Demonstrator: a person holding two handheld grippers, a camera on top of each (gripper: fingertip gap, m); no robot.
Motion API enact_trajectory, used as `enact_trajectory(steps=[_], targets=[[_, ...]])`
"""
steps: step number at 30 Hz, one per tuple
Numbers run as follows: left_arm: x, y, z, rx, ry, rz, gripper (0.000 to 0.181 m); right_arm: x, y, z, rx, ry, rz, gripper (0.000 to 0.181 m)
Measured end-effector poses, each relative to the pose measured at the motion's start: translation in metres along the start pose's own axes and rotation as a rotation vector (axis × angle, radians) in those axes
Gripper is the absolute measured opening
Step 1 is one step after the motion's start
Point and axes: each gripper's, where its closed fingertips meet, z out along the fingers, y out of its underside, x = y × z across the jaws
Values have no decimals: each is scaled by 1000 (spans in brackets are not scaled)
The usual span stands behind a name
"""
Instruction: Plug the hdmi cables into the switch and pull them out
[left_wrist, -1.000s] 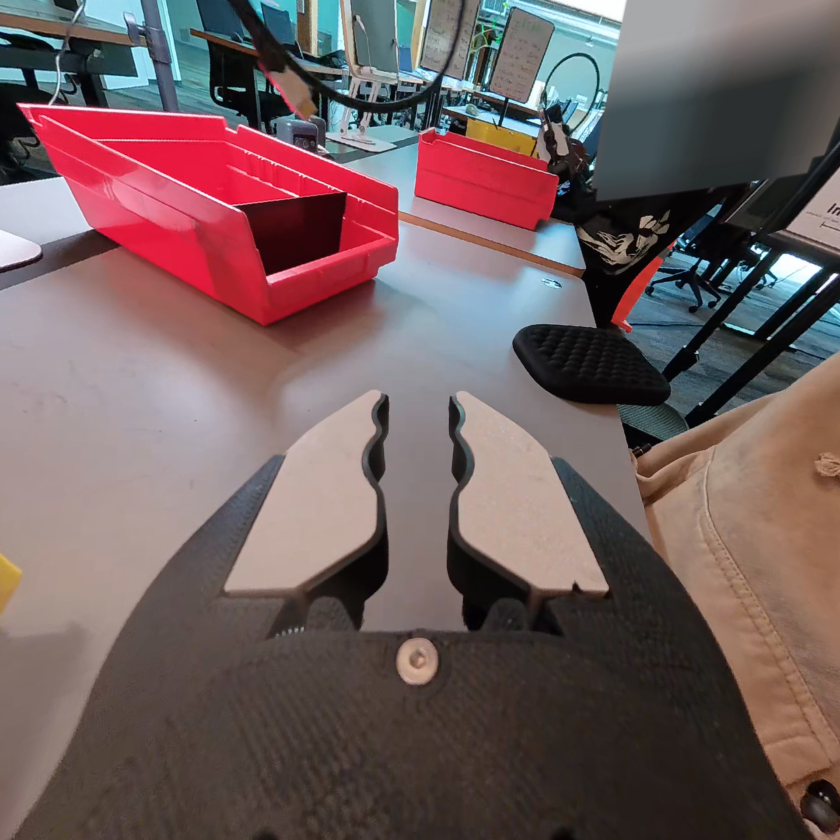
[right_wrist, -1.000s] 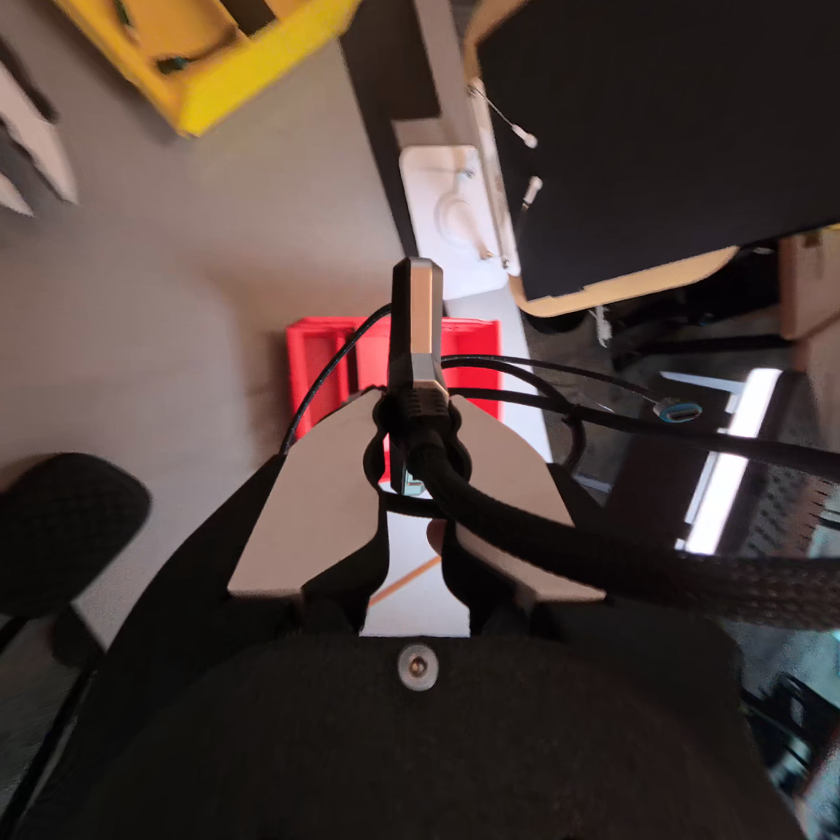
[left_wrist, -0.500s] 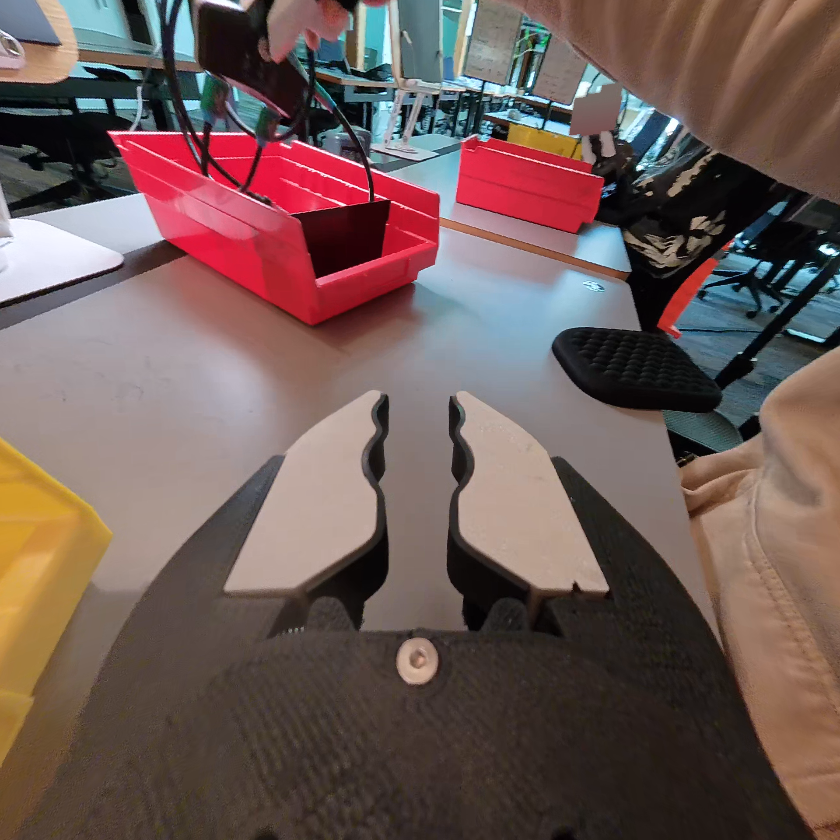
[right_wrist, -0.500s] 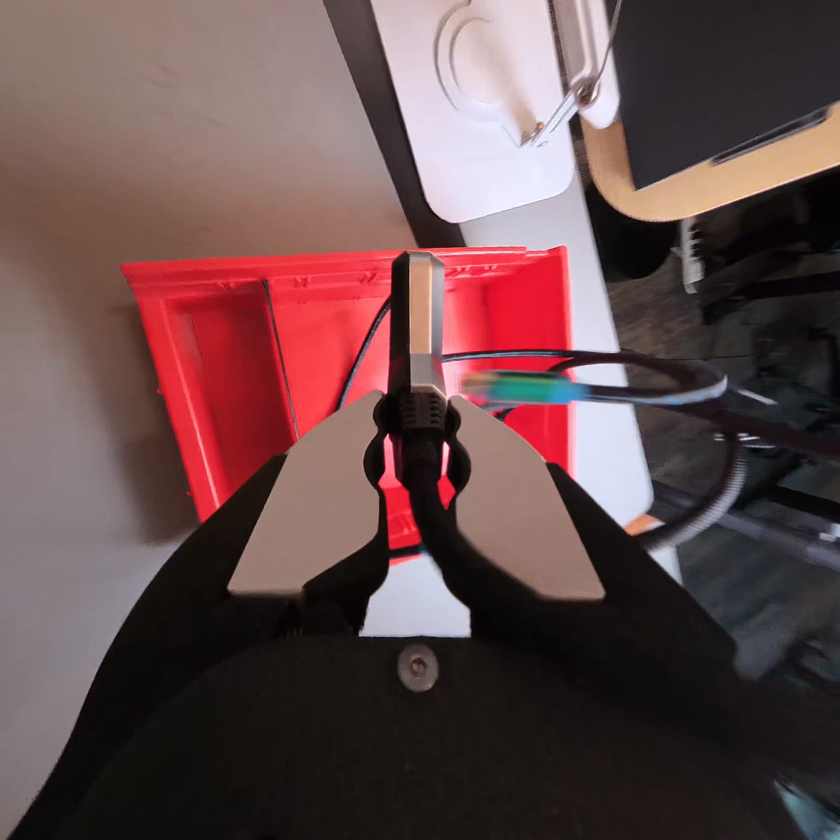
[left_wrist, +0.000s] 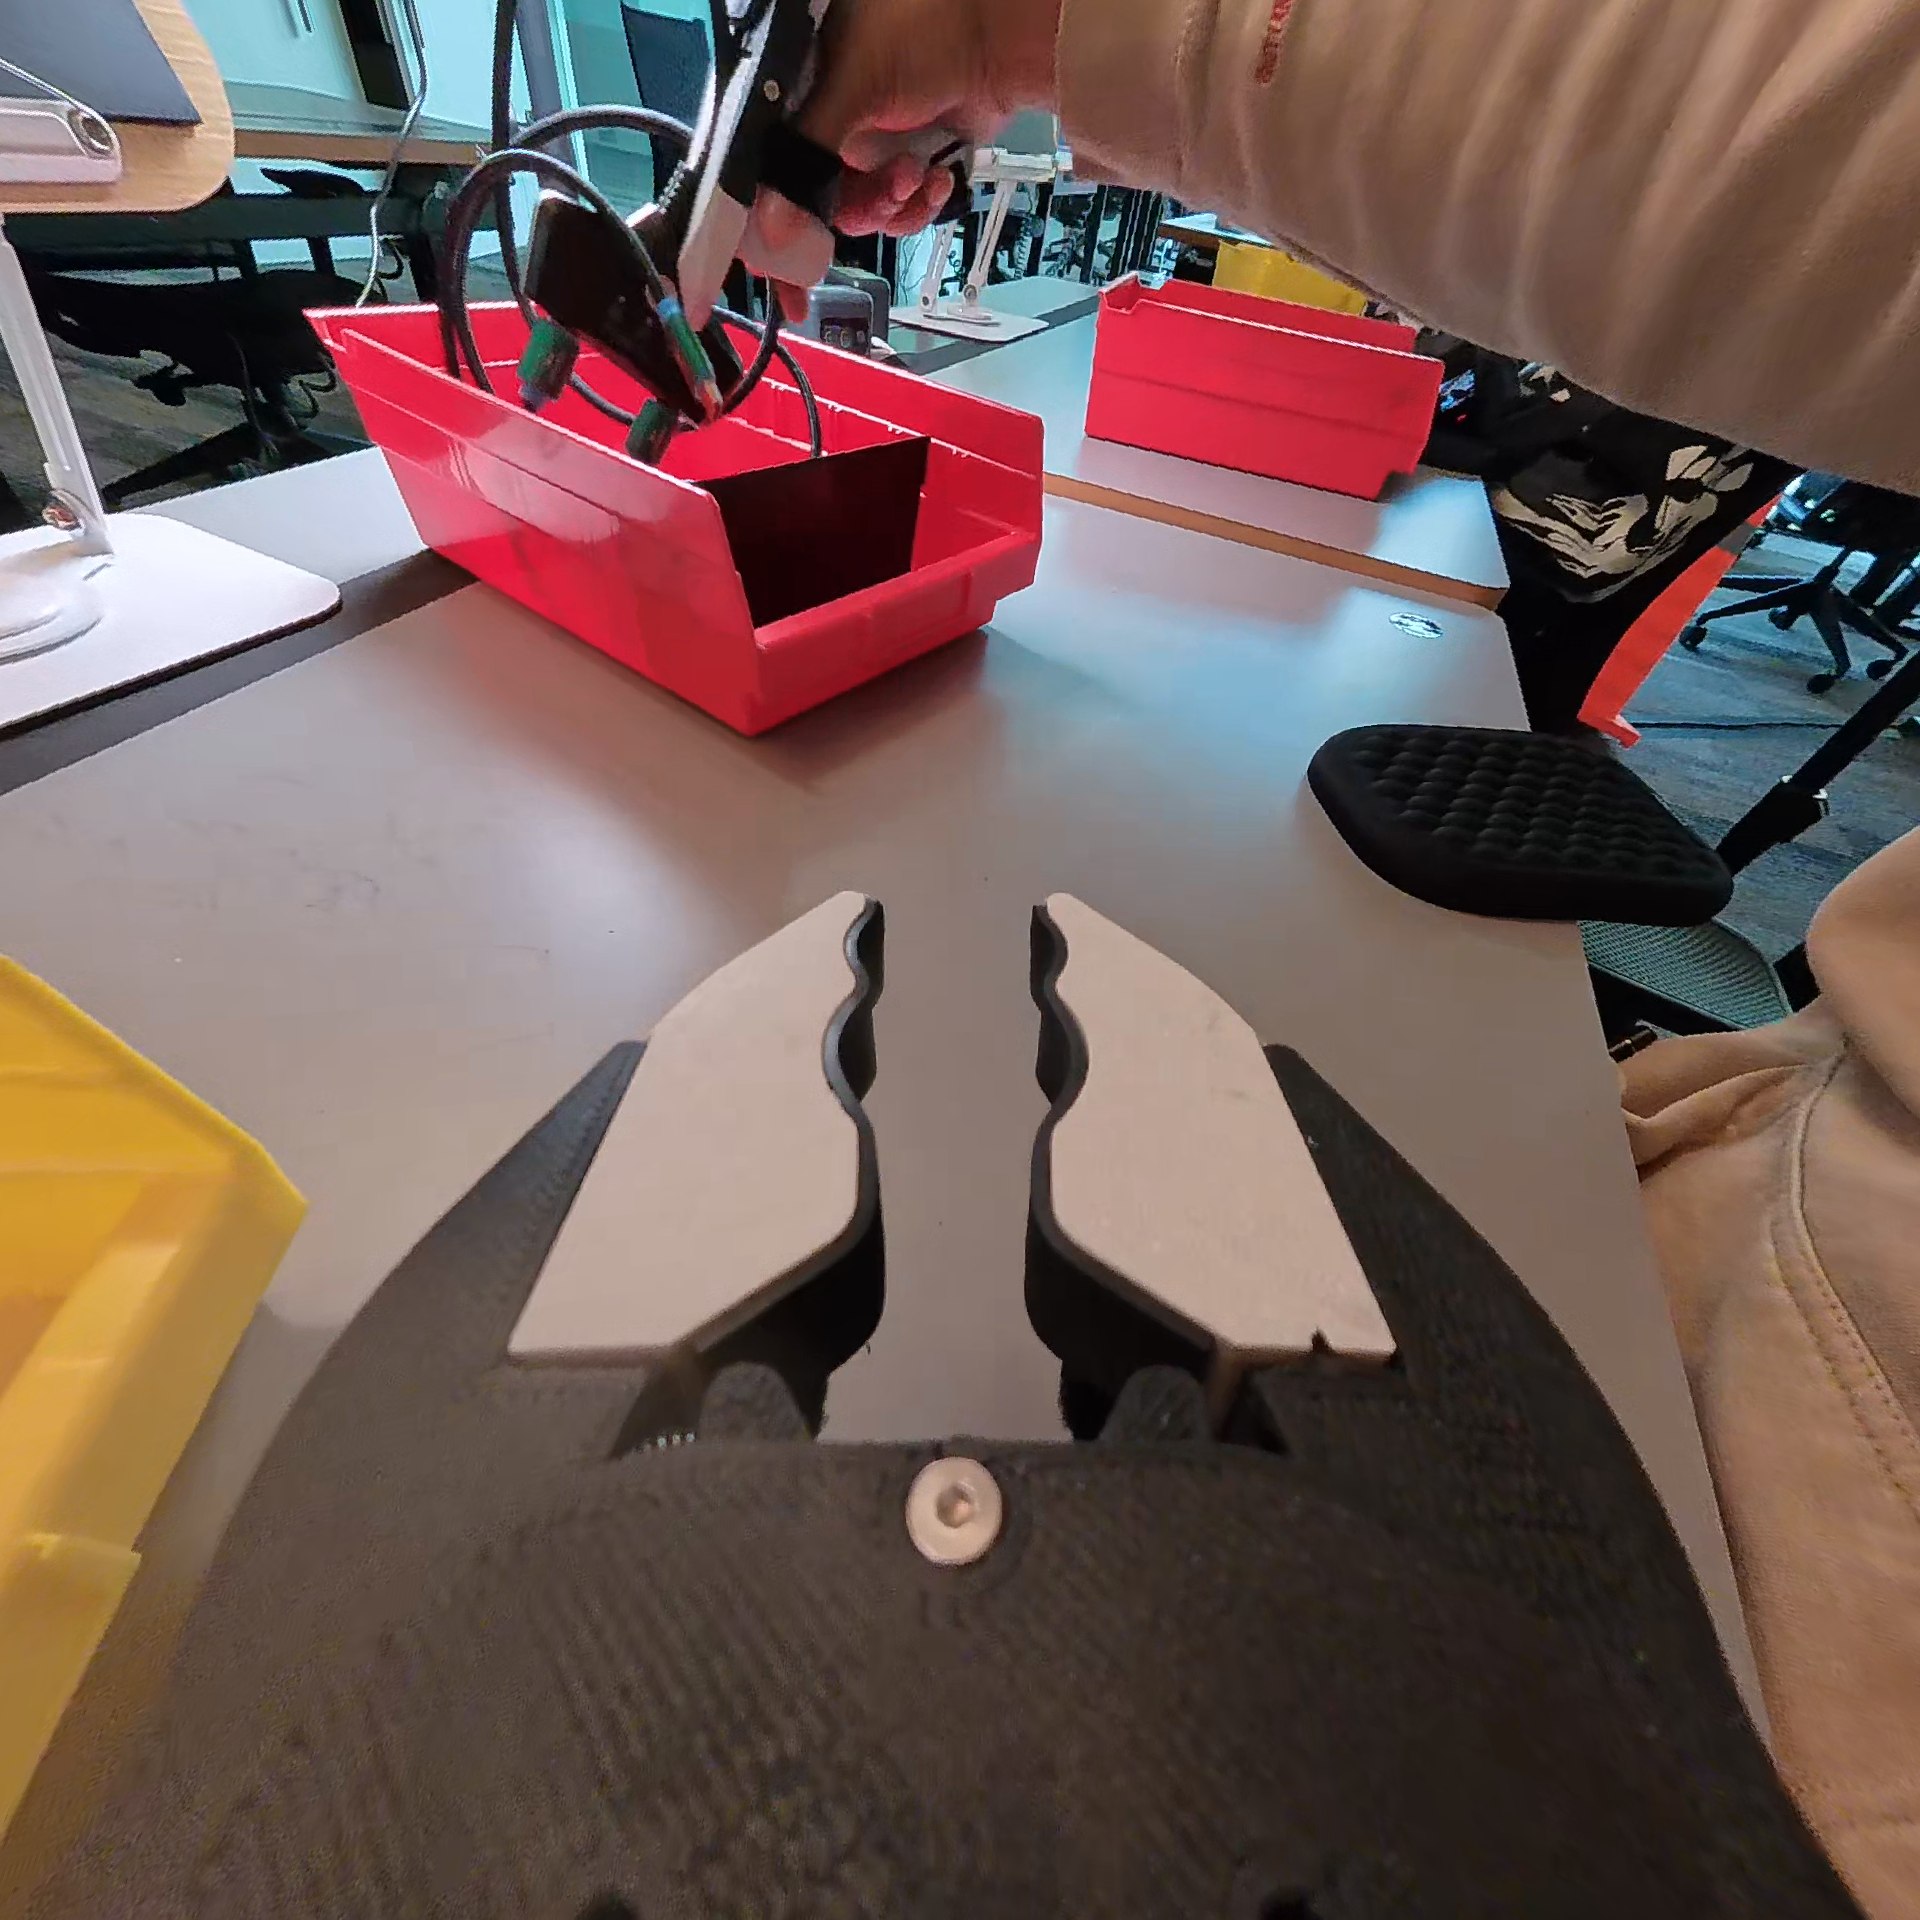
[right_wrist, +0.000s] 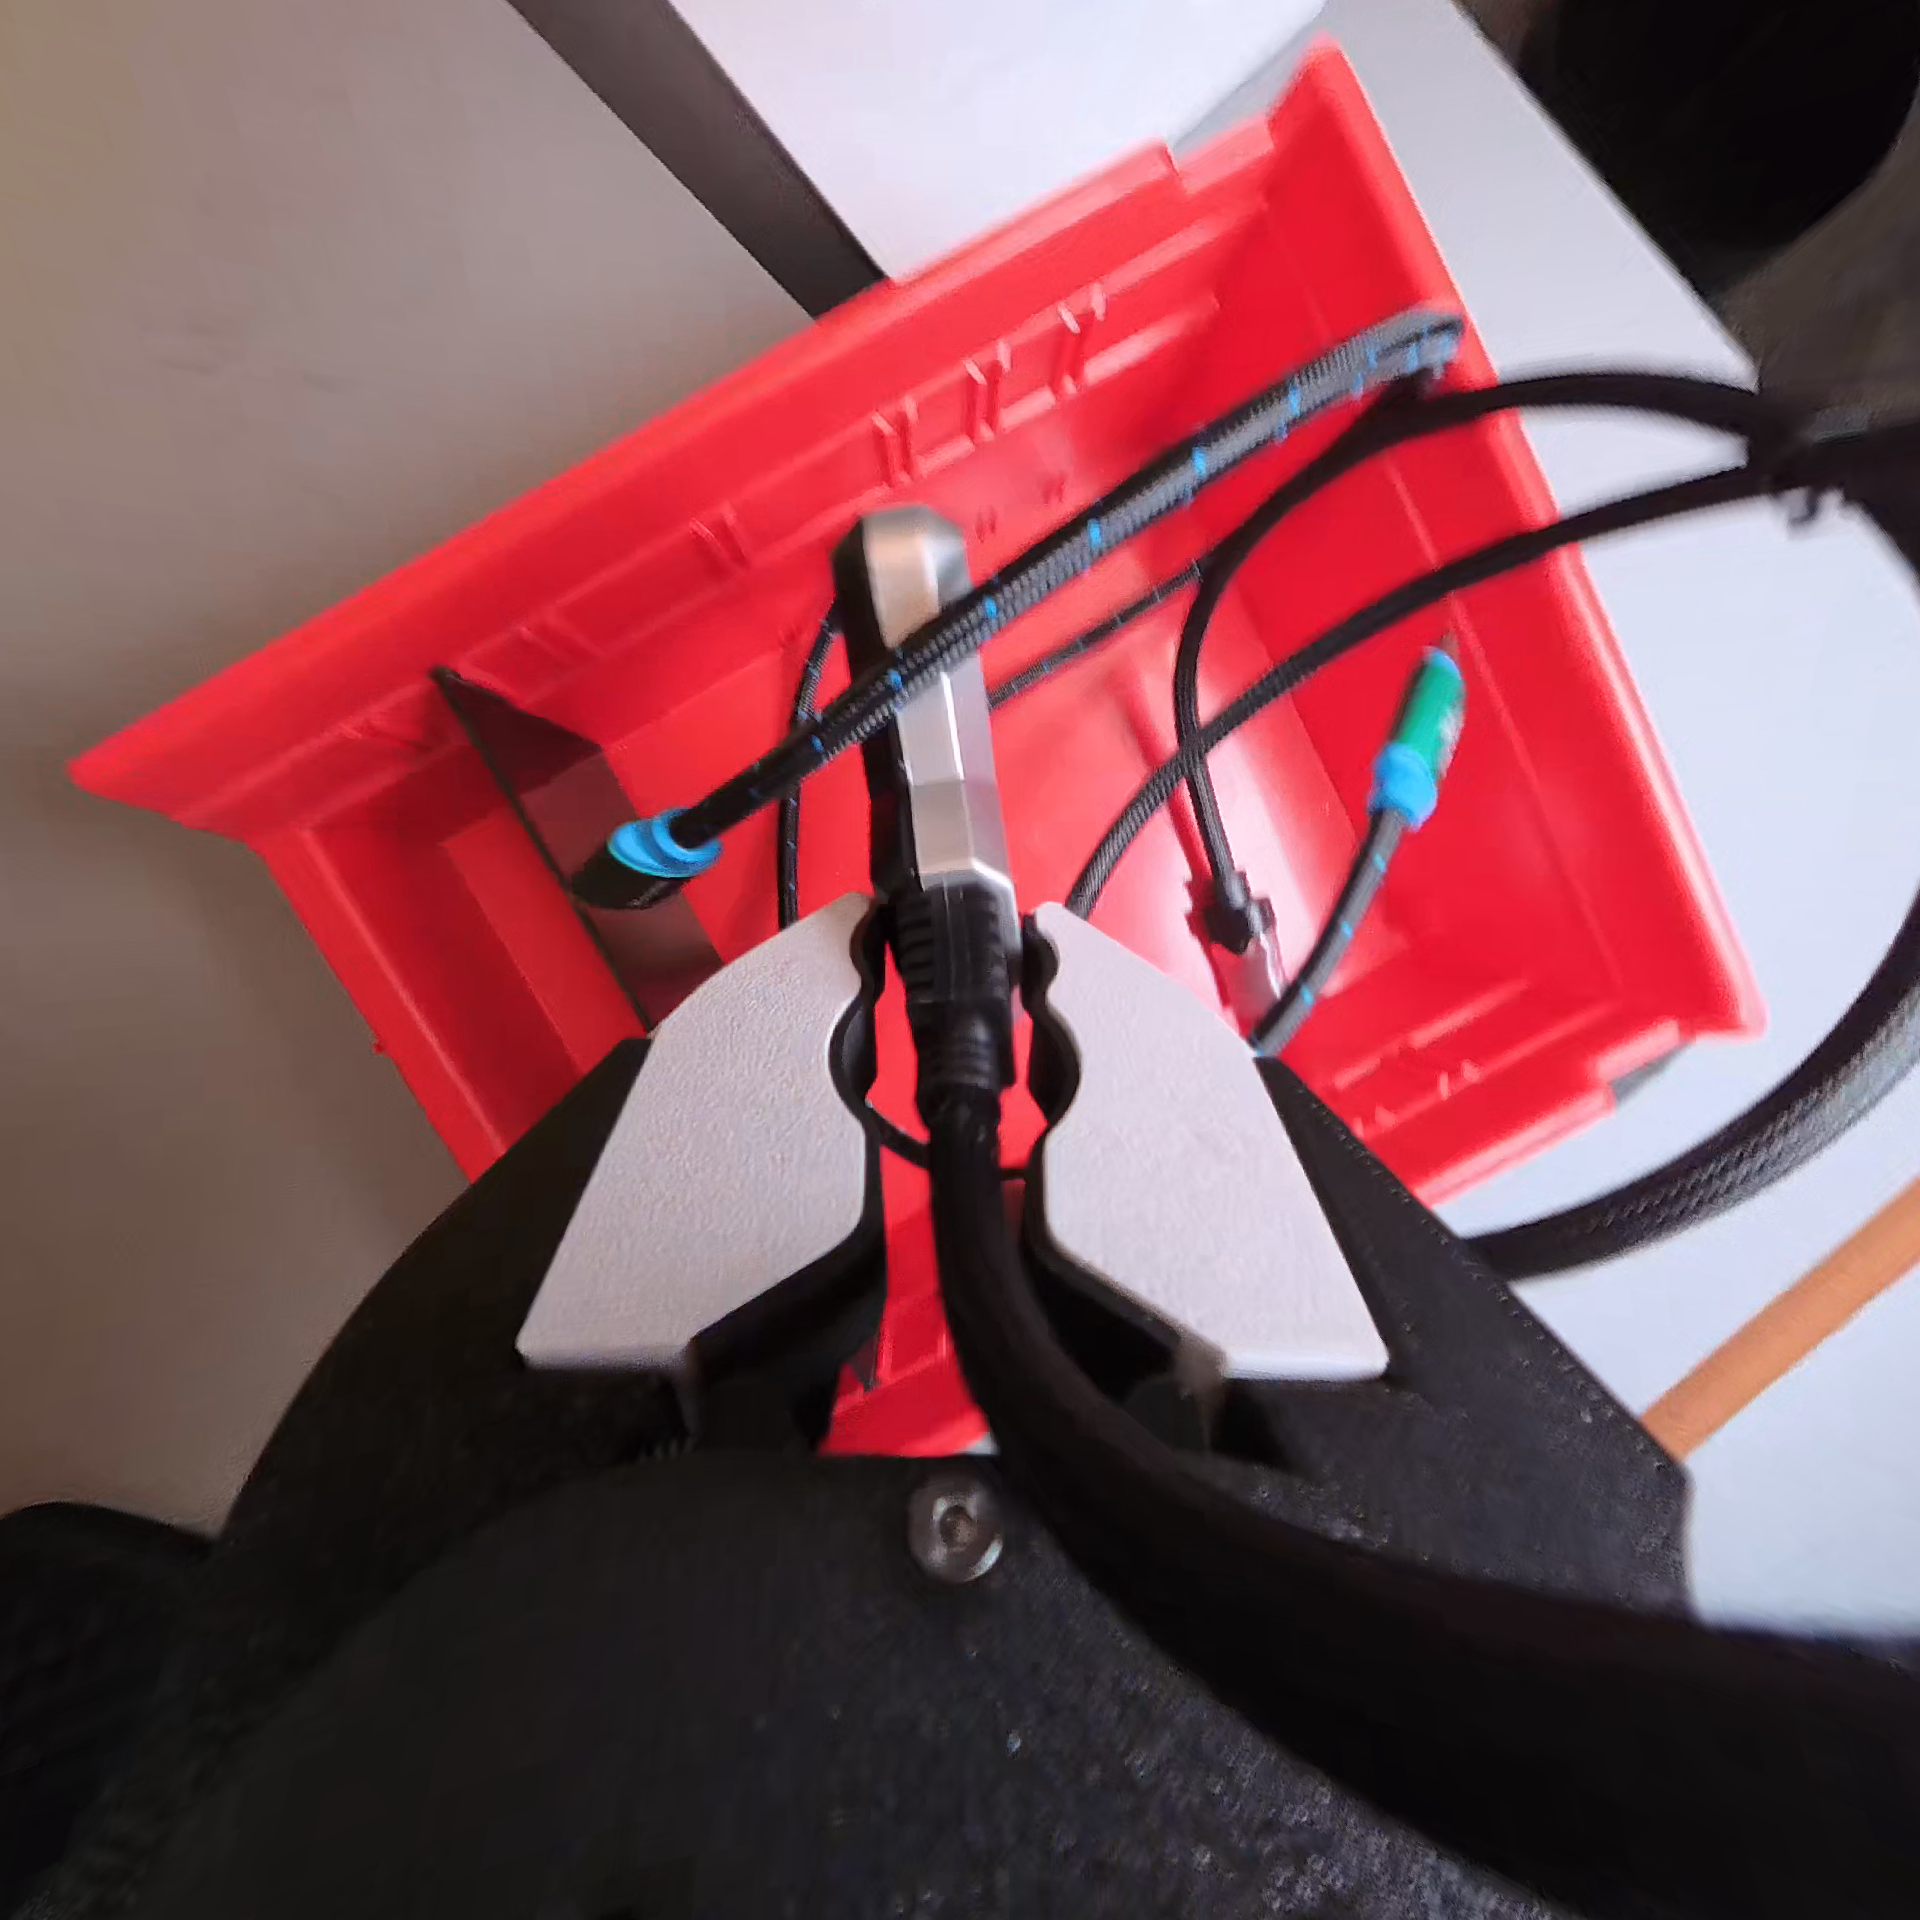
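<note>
Both cables (right_wrist: 1091, 540) now dangle (switch (right_wrist: 940, 748) too) into red bin (right_wrist: 1621, 883).

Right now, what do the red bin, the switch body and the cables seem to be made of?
Red bin: moulded plastic, probably; glossy, with ribs and a thin rim.
Switch: looks like brushed metal, silver with faceted edges, though painted plastic is possible.
Cables: woven fabric sleeve, black with blue flecks; plug collars look like blue plastic or rubber.
</note>
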Motion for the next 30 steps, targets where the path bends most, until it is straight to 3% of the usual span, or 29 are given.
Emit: enact_trajectory(steps=[3, 10, 14, 18, 21, 24, 27, 30], targets=[[0, 2, 1, -8, -5, -1, 27, 12, 33, -7, -125, 41, 48, 30], [-1, 3, 2, -14, -16, 6, 28, 14, 62, -65, -20, 49, 99, 36], [-4, 1, 2, -10, -31, 8, 28, -1, 42, -105, 301, 127, 85, 35], [-10, 3, 3, -13, -55, -11, 29, -63, 15, -137, 747, 121, 160, 34], [-15, 3, 1, -14, -86, -12, 30, -123, 21, -122, 910, 80, 224, 34], [-20, -1, -4, -1, -118, -11, 31, -167, 36, -82, 930, 106, 208, 38], [-33, -9, -13, 15, -178, -5, 34, -187, 45, -37, 936, 159, 166, 38], [-62, -30, -41, 29, -310, 21, 35, -195, 49, -8, 950, 153, 125, 38]])
